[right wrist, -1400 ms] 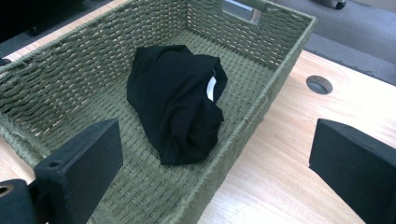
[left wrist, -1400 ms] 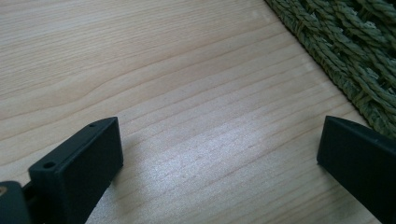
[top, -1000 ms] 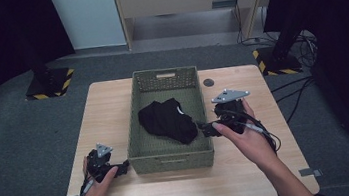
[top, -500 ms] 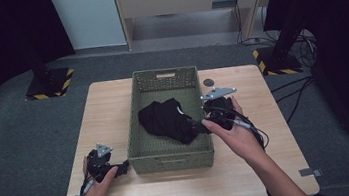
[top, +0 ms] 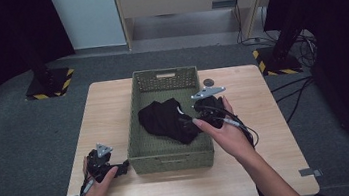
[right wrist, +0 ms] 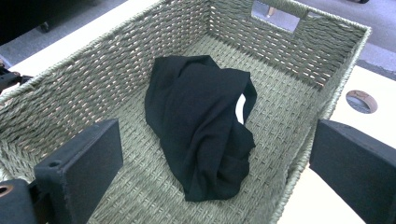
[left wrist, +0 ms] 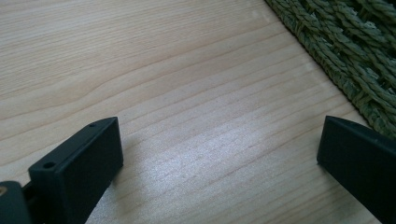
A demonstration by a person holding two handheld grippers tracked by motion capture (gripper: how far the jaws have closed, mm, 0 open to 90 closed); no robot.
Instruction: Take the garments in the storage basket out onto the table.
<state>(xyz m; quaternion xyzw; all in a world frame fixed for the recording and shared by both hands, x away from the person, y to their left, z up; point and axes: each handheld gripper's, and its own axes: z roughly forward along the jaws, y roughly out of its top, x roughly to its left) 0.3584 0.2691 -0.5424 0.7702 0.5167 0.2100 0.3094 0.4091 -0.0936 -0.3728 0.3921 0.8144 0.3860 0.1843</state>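
Observation:
A crumpled black garment (top: 167,120) (right wrist: 205,126) lies inside a green woven basket (top: 165,80) (right wrist: 322,42) in the middle of the wooden table. My right gripper (top: 189,123) hangs over the basket's right side, just above the cloth's right end, jaws wide apart with nothing between them; in the right gripper view the garment lies between and beyond them. My left gripper (top: 122,166) rests on the table by the basket's front left corner, open over bare wood (left wrist: 210,140), with the basket wall (left wrist: 355,56) at the view's upper right.
A small dark round disc (top: 208,82) (right wrist: 360,101) lies on the table just right of the basket's far corner. Bare wood (top: 106,111) runs along both sides of the basket. Dark stands with striped bases (top: 50,84) sit on the floor beyond the table.
My right gripper has moved left from the table beside the basket to above the basket's right side, near the black garment. The left gripper has stayed put.

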